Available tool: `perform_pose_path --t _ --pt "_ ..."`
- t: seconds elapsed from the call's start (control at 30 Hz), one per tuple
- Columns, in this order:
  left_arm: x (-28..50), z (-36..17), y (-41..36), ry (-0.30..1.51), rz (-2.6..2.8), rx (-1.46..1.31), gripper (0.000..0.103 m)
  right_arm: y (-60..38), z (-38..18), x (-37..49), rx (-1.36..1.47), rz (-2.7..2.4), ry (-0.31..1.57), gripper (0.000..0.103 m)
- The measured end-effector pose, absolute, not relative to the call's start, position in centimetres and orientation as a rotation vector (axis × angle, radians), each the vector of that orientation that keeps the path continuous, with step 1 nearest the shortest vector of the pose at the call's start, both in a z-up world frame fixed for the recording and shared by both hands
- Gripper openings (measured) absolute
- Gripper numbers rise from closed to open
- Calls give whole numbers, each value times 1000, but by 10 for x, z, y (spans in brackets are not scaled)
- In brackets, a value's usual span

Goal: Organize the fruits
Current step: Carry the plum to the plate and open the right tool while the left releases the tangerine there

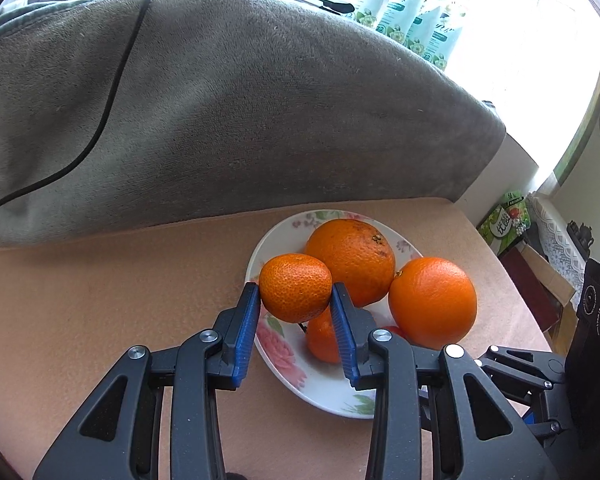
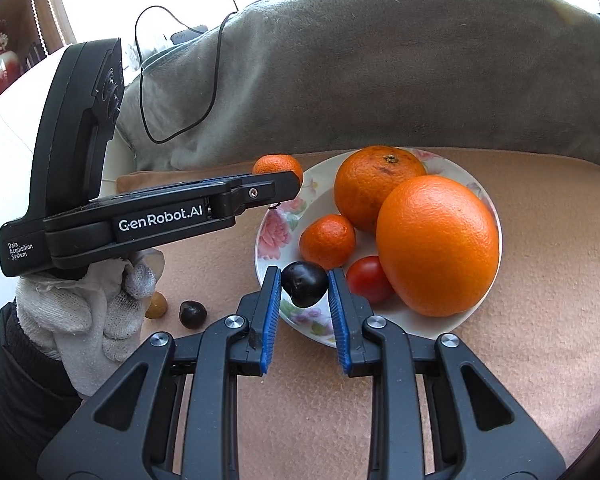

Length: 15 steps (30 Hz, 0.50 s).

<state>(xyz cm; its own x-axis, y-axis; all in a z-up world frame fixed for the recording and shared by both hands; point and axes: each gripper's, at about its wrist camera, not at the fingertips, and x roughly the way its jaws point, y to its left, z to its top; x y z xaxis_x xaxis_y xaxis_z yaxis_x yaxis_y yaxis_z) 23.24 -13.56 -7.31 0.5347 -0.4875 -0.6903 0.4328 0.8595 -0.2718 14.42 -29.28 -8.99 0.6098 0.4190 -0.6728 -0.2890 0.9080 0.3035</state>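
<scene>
Two grippers over a flowery plate (image 2: 478, 196) on a desk (image 1: 100, 304) with a peach-coloured cover.

Left gripper (image 1: 295, 294): blue fingers (image 1: 247, 332) squeezed onto a small mandarin (image 1: 295, 286), held up over the near-left rim of the plate. In the right wrist view, same mandarin (image 2: 278, 166) peeking out at the tip of the left gripper (image 2: 288, 184), with a white-gloved hand (image 2: 88, 312) around the handle.

Right gripper (image 2: 304, 290): fingers (image 2: 271, 312) pinched on a dark plum (image 2: 304, 283), held over the near edge of the plate.

On the plate: a big smooth orange (image 2: 438, 246), a rougher orange (image 2: 376, 184) behind it and touching it, a second small mandarin (image 2: 327, 241), a little red tomato (image 2: 368, 279) right beside the big orange.

On the desk, left of the plate: another dark plum (image 2: 193, 314) and a small yellow fruit (image 2: 157, 305), close together.

Behind everything: a grey blanket (image 1: 240, 100) with a black cable (image 1: 112, 92) lying across it.
</scene>
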Motion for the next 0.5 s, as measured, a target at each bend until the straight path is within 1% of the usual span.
perform_pose_path --t 0.37,0.4,0.43,0.47,0.5 --pt "234 -73 -141 842 -557 -64 35 -293 -90 145 167 406 821 26" --pt "234 -73 -141 842 -558 -63 35 -293 -90 145 168 405 821 28" --pt "234 -73 -142 842 -558 -62 35 -293 -90 146 168 403 820 36" --pt "234 -72 -142 843 -558 -62 35 -294 -90 146 169 402 817 47" --pt "234 -72 -142 843 -557 -62 36 -294 -90 146 169 400 813 52"
